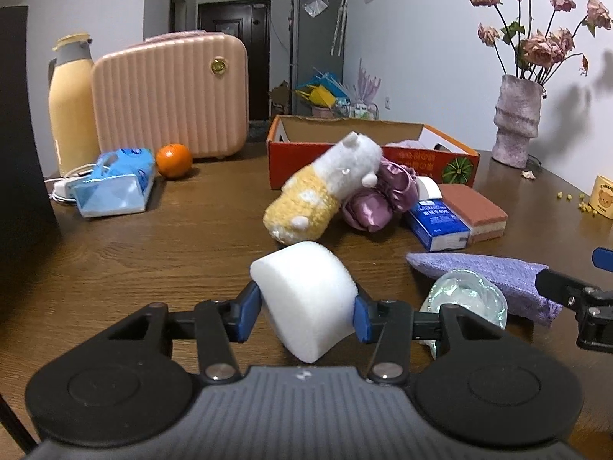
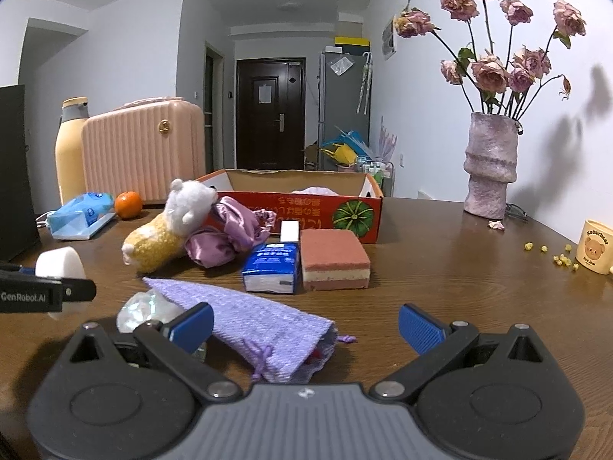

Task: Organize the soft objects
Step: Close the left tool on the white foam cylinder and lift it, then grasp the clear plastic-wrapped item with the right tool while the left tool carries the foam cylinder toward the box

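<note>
Left hand-held gripper (image 1: 302,312) pinches the white sponge (image 1: 306,299) crosswise, its long axis tilted toward the camera

White foam block (image 1: 306,299); yellow-and-white plush (image 1: 325,188); lilac knit pouch (image 2: 249,318); mauve satin cloth (image 2: 226,237); brick-red sponge (image 2: 333,258) with cream layer; orange-red box (image 2: 306,207), green pumpkin print; brown wood-grain table (image 2: 440,276).
</note>
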`<state>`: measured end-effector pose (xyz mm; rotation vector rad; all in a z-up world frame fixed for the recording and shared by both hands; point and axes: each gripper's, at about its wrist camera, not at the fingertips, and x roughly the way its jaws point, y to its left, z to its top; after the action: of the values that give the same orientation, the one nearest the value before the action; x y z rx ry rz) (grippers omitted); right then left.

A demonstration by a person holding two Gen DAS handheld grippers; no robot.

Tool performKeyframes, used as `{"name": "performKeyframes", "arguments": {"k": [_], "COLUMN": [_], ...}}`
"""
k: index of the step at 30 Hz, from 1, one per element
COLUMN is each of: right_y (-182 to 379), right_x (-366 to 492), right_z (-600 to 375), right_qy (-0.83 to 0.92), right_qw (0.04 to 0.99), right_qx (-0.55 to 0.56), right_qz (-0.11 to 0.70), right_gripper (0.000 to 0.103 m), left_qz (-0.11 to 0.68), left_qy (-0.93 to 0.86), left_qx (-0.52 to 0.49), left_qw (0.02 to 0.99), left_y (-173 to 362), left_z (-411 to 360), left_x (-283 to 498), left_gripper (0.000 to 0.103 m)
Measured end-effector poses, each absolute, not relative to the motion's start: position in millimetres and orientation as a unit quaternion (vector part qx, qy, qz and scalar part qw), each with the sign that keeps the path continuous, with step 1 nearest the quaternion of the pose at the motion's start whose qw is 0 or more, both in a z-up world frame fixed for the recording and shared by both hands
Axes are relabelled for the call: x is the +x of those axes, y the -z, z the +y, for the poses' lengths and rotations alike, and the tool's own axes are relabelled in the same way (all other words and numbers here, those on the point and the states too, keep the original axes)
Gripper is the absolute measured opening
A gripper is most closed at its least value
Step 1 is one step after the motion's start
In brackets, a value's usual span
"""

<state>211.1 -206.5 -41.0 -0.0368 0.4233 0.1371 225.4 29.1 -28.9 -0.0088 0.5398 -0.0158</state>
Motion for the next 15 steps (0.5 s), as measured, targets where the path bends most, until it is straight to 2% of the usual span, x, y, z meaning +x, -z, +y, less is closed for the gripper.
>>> {"name": "performKeyframes", "arguments": {"k": [15], "right_y": [40], "right_x": [195], "right_z": [-173], "right_qy": [-0.087], "right_qw": [0.973], "right_qx": [-0.021], "right_qz": [0.214], "right_gripper": [0.102], "left_qz": [0.236], "left_qy": [-0.012], "left_qx": [-0.019], "left_qw": [0.971], "left_y": [21], "left_z": [61], "left_x": [207], "left_gripper": [0.049]}}
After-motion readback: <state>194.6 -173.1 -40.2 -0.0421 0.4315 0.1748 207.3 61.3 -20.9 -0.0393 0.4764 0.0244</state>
